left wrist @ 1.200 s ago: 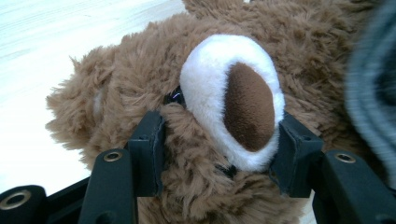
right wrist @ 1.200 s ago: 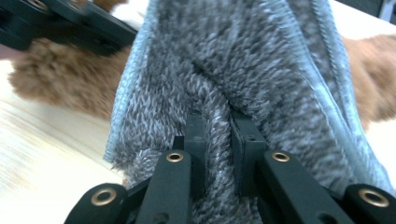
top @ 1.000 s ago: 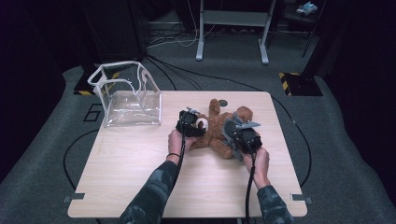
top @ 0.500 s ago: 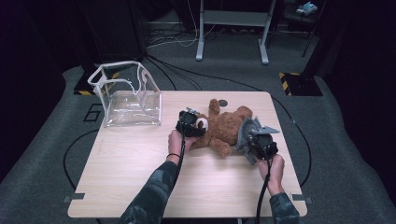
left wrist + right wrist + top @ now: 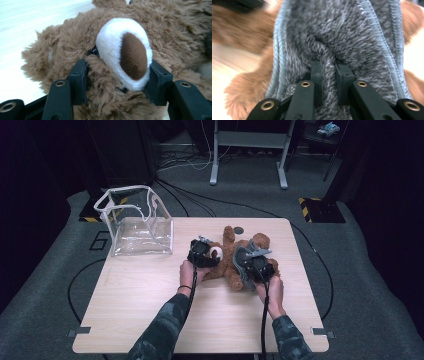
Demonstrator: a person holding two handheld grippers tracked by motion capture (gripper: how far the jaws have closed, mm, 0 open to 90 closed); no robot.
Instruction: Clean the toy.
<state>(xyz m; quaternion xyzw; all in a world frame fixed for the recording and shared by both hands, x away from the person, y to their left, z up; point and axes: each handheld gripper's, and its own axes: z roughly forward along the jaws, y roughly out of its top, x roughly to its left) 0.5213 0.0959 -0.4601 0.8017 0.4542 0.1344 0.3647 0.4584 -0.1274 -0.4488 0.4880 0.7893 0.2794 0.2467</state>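
Moved since half a second ago: right tool, from the worktop edge side of the teddy bear back onto the bear's body. Unmoved: left tool, bear, clear bag.

Right tool: narrow, pinching a fold of grey knitted fabric between the pads. Fold raised into a ridge between the two black jaws; stitched fabric edges to either side of it. Brown fur of the bear beyond both edges. Seen from the high view: grey fabric draped over the bear's body, under the tool's grey plate.

Left tool: about half open, clamped across the bear's head. One pad pressed into brown fur beside the muzzle, the other against the rim of the white muzzle with its dark brown nose. Fur bulging between the jaws.

Teddy bear: lying flat near the middle of the worktop, one limb stretched toward the far edge. Small dark round disc just beyond the bear, on the far side. Clear bag: well apart from the bear, to the bear's left, standing open at the far left corner of the worktop.
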